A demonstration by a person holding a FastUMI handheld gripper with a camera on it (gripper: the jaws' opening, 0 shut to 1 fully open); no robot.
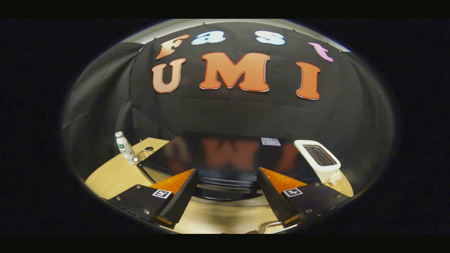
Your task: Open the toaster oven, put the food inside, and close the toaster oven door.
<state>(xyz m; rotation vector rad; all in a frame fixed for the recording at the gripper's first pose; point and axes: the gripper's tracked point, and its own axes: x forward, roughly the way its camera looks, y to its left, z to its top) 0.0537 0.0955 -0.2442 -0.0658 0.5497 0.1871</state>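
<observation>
Glossy black metal tops the toaster oven (225, 154), which sits on the pale wooden table (112, 177) just ahead of the gripper (226, 188), at twelve o'clock from the fingers. Its front edge and door handle (226, 182) lie between the two fingers, though I cannot tell whether either finger touches them. The fingers stand wide apart, and nothing is held in them. At two o'clock, just beside the oven, stands a white slot toaster (320, 160) (its slots face upward). At ten o'clock, near the oven's far left corner, a small plastic bottle (123, 147) with a green label stands upright on the table.
</observation>
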